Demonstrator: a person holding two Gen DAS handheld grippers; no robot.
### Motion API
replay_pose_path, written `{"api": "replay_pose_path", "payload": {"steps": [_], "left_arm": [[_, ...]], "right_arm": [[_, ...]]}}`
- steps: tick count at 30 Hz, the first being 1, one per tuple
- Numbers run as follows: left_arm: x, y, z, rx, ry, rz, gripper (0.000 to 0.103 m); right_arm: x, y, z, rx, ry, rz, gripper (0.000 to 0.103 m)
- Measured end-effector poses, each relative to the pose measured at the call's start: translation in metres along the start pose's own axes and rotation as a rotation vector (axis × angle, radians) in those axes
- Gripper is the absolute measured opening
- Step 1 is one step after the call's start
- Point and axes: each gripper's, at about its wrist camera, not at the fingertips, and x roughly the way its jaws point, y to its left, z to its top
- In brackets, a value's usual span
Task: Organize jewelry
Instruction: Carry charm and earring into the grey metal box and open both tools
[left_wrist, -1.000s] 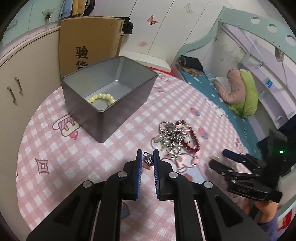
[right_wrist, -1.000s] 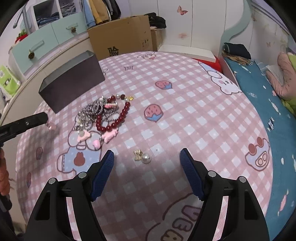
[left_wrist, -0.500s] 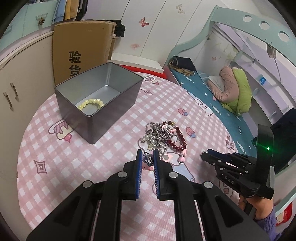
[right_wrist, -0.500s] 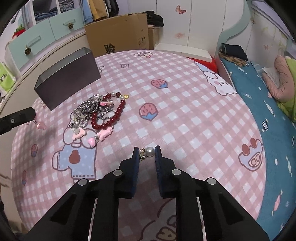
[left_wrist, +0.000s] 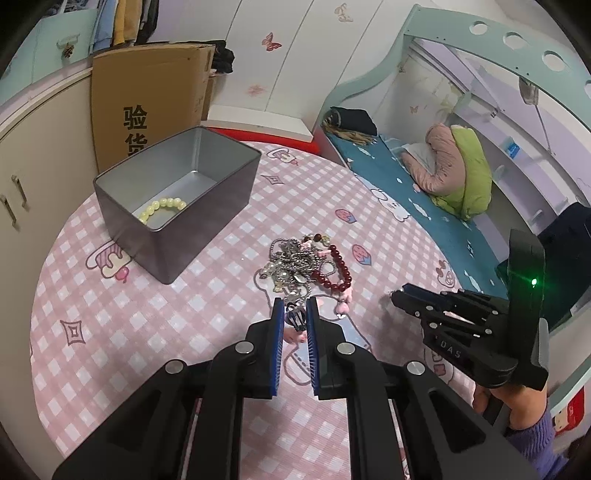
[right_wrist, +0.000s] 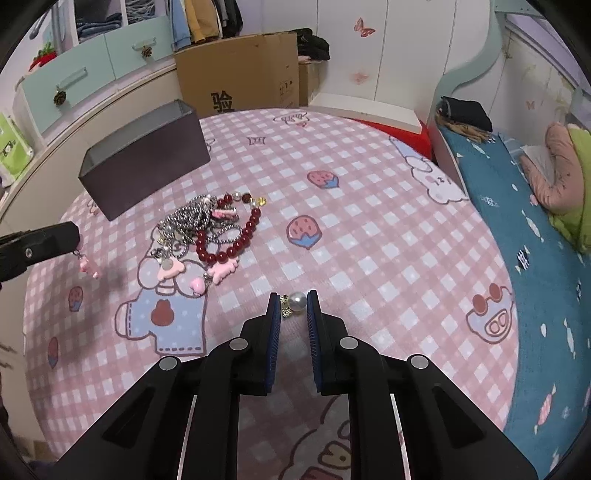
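Observation:
A grey metal tin stands on the pink checked table with a pale yellow bead bracelet inside; it also shows in the right wrist view. A tangle of silver chains and a dark red bead bracelet lies right of the tin, also seen in the right wrist view. My left gripper is shut on a small dark clasp with a pink charm, held above the table. My right gripper is shut on a pearl earring and is lifted.
A cardboard box stands behind the tin. Cabinets line the far left. A bed with teal bedding runs along the right of the table. The table edge curves close on the left.
My right gripper closed on the pearl earring and lifted it off the table. My left gripper rose and drew back with the charm in it.

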Motion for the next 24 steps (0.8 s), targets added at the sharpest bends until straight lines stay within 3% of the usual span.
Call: {"api": "replay_pose_path", "payload": {"steps": [15, 24], "left_arm": [[-0.028, -0.014, 0.032, 0.076, -0.06, -0.083, 0.01], [-0.056, 0.002, 0.072, 0.099, -0.132, -0.106, 0.01]], "right_arm": [[-0.042, 0.037, 0.041, -0.076, -0.101, 0.016, 0.015], [-0.064, 0.067, 0.082, -0.129, -0.186, 0.038, 0.015]]}}
